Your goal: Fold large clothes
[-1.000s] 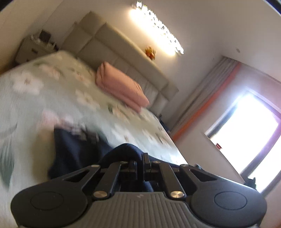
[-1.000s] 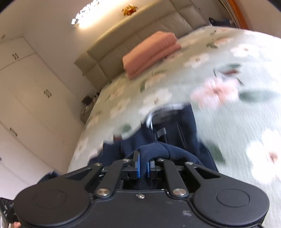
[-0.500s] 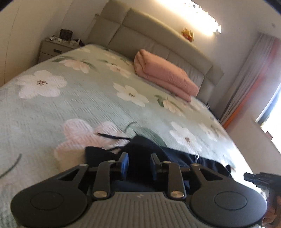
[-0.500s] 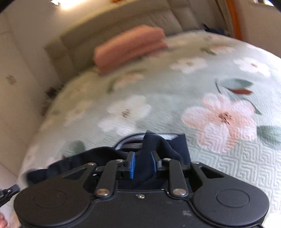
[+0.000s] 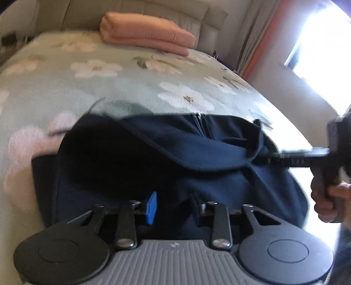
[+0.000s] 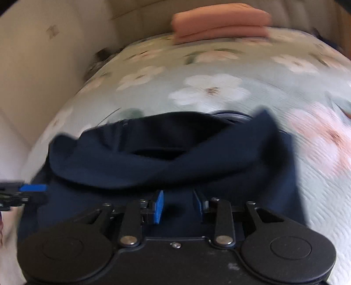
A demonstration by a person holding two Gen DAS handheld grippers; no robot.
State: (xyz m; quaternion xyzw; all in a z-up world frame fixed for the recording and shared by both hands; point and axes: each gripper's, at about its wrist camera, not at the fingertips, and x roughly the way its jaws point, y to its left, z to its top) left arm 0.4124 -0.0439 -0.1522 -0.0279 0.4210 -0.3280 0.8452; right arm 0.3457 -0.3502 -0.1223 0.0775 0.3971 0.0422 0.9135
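Crosswise on the floral bedspread, folded navy garment, zip toward the headboard

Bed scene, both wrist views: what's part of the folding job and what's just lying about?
Part of the job:
- navy garment, folded over on the bed
- left tool, open, just released
- right tool, open, just released

Lying about:
- pink folded blanket by the headboard
- floral bedspread
- curtain
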